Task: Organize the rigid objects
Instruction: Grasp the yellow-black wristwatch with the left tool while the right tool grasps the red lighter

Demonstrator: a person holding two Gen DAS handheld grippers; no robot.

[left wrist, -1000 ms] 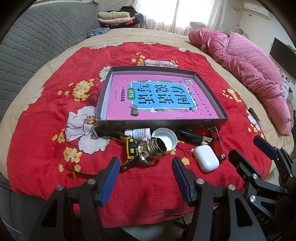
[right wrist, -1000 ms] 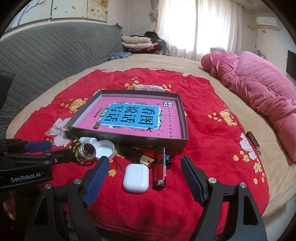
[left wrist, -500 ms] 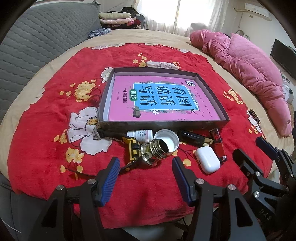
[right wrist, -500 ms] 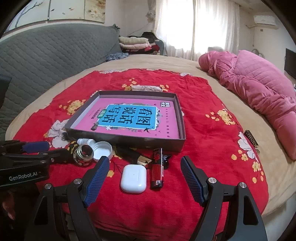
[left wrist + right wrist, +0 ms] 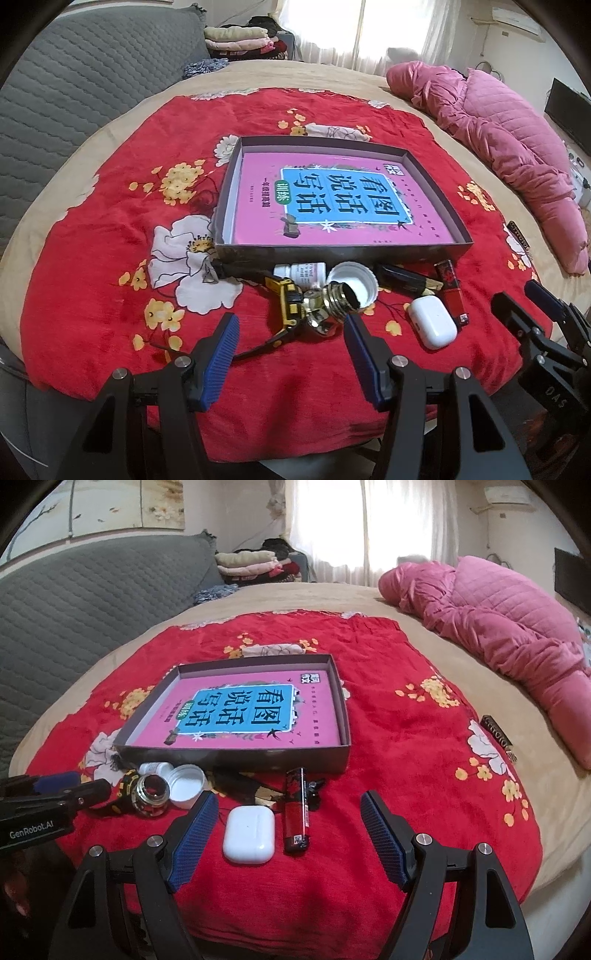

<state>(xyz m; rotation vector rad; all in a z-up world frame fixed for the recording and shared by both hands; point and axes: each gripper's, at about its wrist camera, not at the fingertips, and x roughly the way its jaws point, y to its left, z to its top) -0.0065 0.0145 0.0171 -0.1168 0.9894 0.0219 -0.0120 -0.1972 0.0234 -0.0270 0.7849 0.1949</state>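
A shallow dark box (image 5: 439,184) (image 5: 343,709) with a pink book inside lies on a red flowered blanket. Along its near wall sit a small white bottle (image 5: 308,271), a white cap (image 5: 354,282) (image 5: 186,781), a gold metal jar (image 5: 332,302) (image 5: 149,794), a yellow and black tool (image 5: 286,302), a black stick (image 5: 404,278), a red lighter (image 5: 452,291) (image 5: 295,810) and a white earbud case (image 5: 432,321) (image 5: 249,829). My left gripper (image 5: 290,354) is open just short of the jar. My right gripper (image 5: 284,836) is open around the case and lighter, held above them.
A pink quilt (image 5: 509,136) (image 5: 517,635) is bunched at the right of the bed. A grey padded backrest (image 5: 66,88) runs along the left. Folded clothes (image 5: 251,561) lie at the far end. A small dark object (image 5: 496,734) rests on the beige sheet at right.
Both grippers have drawn back a little and risen, so the box and the small objects sit slightly farther away. Both stay open. No object has moved.
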